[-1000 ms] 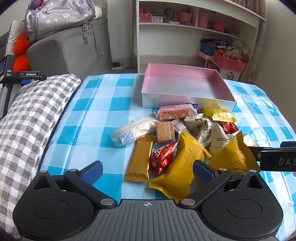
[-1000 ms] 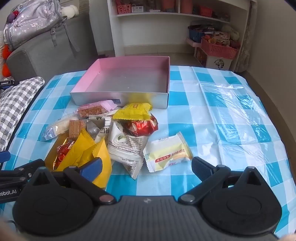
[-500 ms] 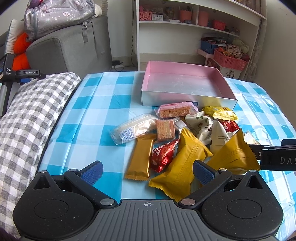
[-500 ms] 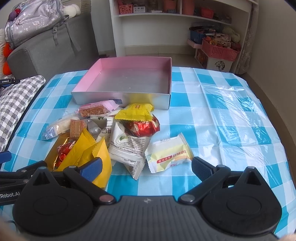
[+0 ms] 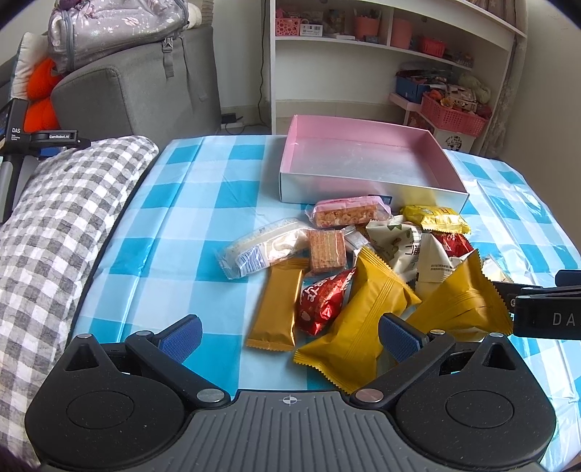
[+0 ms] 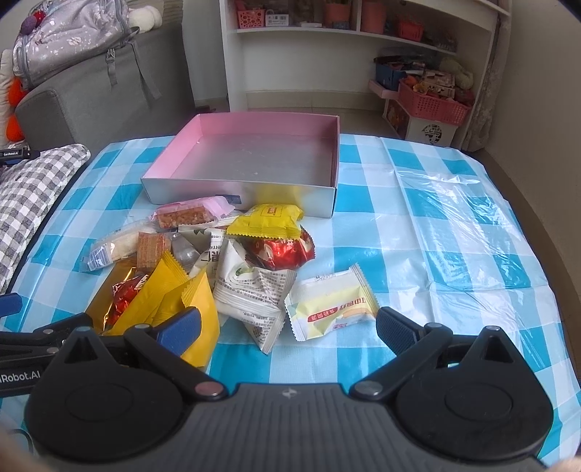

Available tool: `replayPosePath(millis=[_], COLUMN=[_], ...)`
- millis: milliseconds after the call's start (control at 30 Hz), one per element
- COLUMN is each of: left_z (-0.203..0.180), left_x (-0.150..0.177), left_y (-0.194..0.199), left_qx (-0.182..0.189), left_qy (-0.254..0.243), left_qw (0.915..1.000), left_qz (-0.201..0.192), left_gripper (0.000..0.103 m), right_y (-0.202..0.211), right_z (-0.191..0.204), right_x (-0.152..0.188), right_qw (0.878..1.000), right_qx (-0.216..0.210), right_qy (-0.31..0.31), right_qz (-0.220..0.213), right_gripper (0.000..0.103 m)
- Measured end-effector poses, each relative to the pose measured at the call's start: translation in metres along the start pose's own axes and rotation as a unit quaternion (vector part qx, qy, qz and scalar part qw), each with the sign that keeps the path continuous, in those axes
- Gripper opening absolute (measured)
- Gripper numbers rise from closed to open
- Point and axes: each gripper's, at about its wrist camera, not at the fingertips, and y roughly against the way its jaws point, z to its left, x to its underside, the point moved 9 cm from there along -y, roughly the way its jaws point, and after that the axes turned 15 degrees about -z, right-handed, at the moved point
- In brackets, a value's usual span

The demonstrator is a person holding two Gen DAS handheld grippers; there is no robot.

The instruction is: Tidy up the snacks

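Hovering spread and empty, both tools [image 5: 288,336] [image 6: 288,326] are nearing the snacks [image 6: 232,268]; next, pinching one for the box [image 6: 254,159] ahead.

This is looking like a home living room. A grey sofa [image 5: 145,94] is standing at the far left with a silvery backpack [image 5: 116,25] lying on top of it, and a white shelving unit [image 6: 363,54] along the far wall is holding pots and small baskets, their contents too blurred to name. A pink-red basket [image 6: 432,103] is sitting low at the far right. A blue-and-white checked tablecloth [image 6: 454,225] is covering the table, and a grey gingham cushion [image 5: 54,225] is resting along its left edge.
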Motion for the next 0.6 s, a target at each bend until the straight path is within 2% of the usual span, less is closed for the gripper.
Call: replayPosePath(millis=[600], left_z=[-0.0020], left_x=[0.0016], left_y=[-0.0044], left_qx=[0.009], left_qy=[0.001], left_qw=[0.9999], left_qz=[0.008], left_gripper=[0.103], right_y=[0.0002], right_z=[0.0011], right_x=[-0.0003], right_qw=[1.000], right_qx=[0.003], right_qy=[0.011], right_qz=[-0.001], right_gripper=[0.103])
